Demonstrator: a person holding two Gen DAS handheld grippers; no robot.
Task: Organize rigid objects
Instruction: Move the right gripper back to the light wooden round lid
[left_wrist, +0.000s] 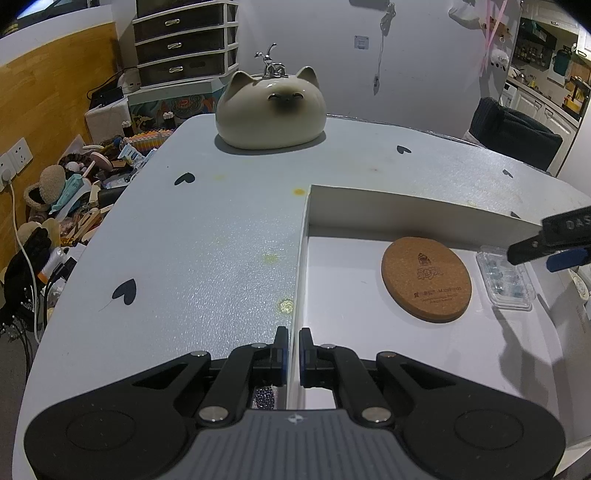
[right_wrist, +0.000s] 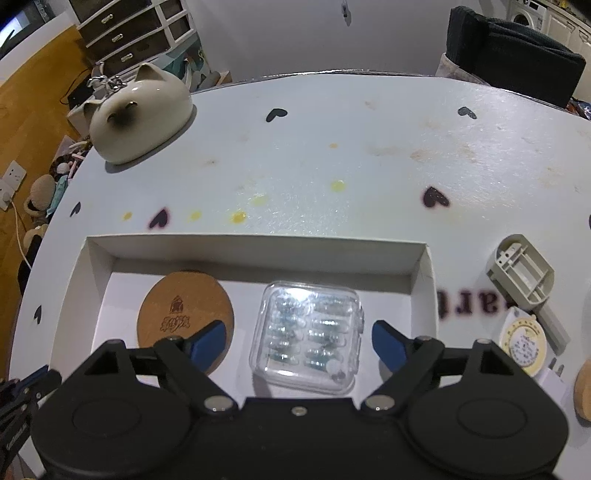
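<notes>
Clamped on the left wall of the white box (left_wrist: 301, 236), the left gripper (left_wrist: 293, 356) sits nearest the lens, its jaws drawn together with the thin card edge pinched between them; it steadies the box on the pale table (left_wrist: 207, 229) while the other hand works. Inside the box lie the cork coaster (right_wrist: 184, 317) at the left and the clear plastic case (right_wrist: 306, 336) just beside it, flat on the floor of the box; the right gripper (right_wrist: 297, 343) stands over that case with its blue pads spread wide on either side and clear of it, so the case appears set down and released.

By my reading the step in hand is the placing of the case, now all but finished; several pieces wait outside the box on the right: a beige plastic part (right_wrist: 522, 275), a round yellow-rimmed tag (right_wrist: 522, 343) and a white plug (right_wrist: 552, 378). The next move calls for lifting the open jaws straight off the case without nudging it, then swinging right to one of those pieces, probably the beige part; the ceramic cat (right_wrist: 142, 118) stands well apart at the far corner.

Both grippers pitch steeply downward; the right one hangs low over the box.
</notes>
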